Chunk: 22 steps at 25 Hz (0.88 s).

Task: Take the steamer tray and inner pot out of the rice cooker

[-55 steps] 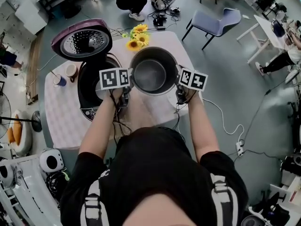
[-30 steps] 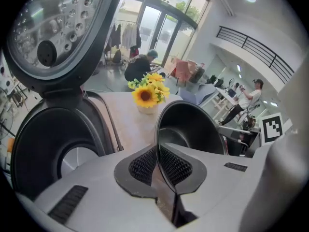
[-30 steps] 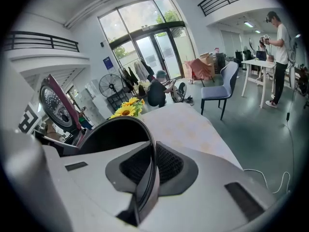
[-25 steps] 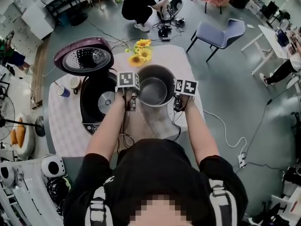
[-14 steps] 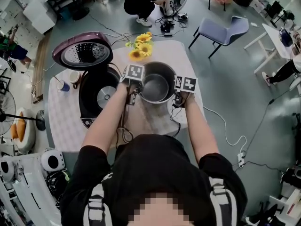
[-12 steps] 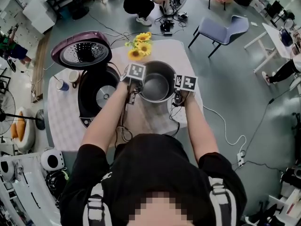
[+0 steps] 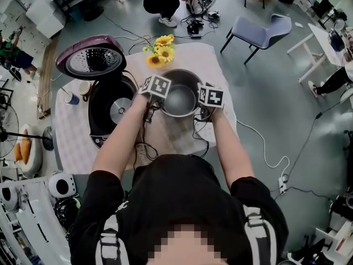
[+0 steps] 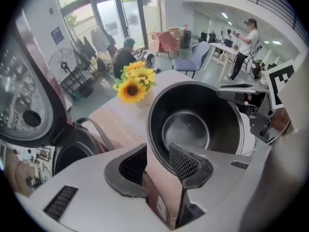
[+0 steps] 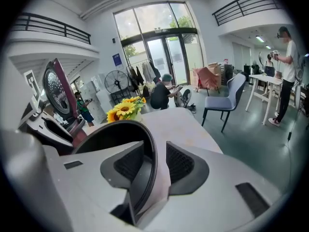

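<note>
Head view first: where does the pot stand?

— The dark grey round metal inner pot (image 7: 179,101) is out of the cooker. It sits upright on the white-clothed table (image 7: 187,57), just right of the black rice cooker (image 7: 107,112), whose purple lid (image 7: 91,57) is tipped open. A bunch of yellow sunflowers (image 7: 157,51) stands just behind the pot.

And the left tool?

— In the left gripper view, the left gripper (image 8: 159,161) points steeply down over the pot's rim on the cooker side. Its jaws have just been opening and now stand partly apart. One ribbed pad is outside the wall and the other inside. The wall runs between them, with a clear gap at the outer pad, so it is not clamped.

The right one?

— In the right gripper view, the right gripper (image 9: 154,163) straddles the opposite rim. Its jaws have also just been opening, though less far. The thin rim passes between the pads with a sliver of space on either side, so it grips nothing.

So the pot rests on its own?

— Yes, its weight is on the table, with a hand at each side
</note>
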Each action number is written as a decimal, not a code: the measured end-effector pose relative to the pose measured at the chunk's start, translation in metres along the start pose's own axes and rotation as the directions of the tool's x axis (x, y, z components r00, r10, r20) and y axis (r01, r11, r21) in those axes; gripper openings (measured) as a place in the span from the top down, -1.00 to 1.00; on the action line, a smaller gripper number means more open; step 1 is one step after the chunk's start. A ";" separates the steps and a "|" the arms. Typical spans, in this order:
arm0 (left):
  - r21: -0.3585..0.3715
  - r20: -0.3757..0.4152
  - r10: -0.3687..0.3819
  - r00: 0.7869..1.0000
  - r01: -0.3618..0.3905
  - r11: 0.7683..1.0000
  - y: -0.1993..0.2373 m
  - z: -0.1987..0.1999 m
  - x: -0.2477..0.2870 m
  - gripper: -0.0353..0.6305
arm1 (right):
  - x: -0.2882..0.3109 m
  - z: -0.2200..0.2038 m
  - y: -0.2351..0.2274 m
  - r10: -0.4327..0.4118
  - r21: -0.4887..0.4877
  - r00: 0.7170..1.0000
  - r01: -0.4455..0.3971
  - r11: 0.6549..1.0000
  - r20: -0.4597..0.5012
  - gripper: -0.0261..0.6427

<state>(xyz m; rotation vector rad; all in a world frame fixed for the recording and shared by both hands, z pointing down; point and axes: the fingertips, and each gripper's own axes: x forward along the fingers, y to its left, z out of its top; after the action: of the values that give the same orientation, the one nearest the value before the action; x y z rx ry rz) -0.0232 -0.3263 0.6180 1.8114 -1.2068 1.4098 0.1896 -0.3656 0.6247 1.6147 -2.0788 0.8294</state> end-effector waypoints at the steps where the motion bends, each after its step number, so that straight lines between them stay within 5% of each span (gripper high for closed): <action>1: 0.021 0.032 0.023 0.999 -0.023 1.000 0.002 0.005 -0.007 0.47 | -0.004 0.007 0.001 -0.001 -0.007 0.999 0.001 1.000 0.033 0.56; 5: 0.038 0.203 0.054 0.978 -0.063 0.997 0.008 0.026 -0.045 0.47 | -0.034 0.049 0.015 0.006 -0.095 0.980 0.013 0.995 0.201 0.56; 9: -0.015 0.432 0.084 0.898 -0.085 0.996 0.016 0.045 -0.101 0.53 | -0.082 0.097 0.055 0.089 -0.189 0.921 -0.017 0.982 0.379 0.56; 13: -0.104 0.664 0.140 0.735 -0.095 0.990 0.022 0.054 -0.169 0.67 | -0.139 0.134 0.101 0.191 -0.255 0.845 -0.068 0.965 0.499 0.56; 18: -0.230 0.831 0.227 0.507 -0.058 0.972 0.037 0.034 -0.254 0.87 | -0.208 0.162 0.153 0.285 -0.289 0.733 -0.126 0.949 0.618 0.80; 22: -0.238 0.885 0.232 0.404 -0.036 0.971 0.047 -0.007 -0.297 0.88 | -0.247 0.157 0.200 0.368 -0.348 0.664 -0.170 0.922 0.651 0.92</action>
<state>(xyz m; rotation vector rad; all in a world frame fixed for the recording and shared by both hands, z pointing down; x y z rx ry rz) -0.0831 -0.2471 0.3346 2.4527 -1.9471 0.1691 0.0729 -0.2528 0.3093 1.6453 -2.8636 -0.0682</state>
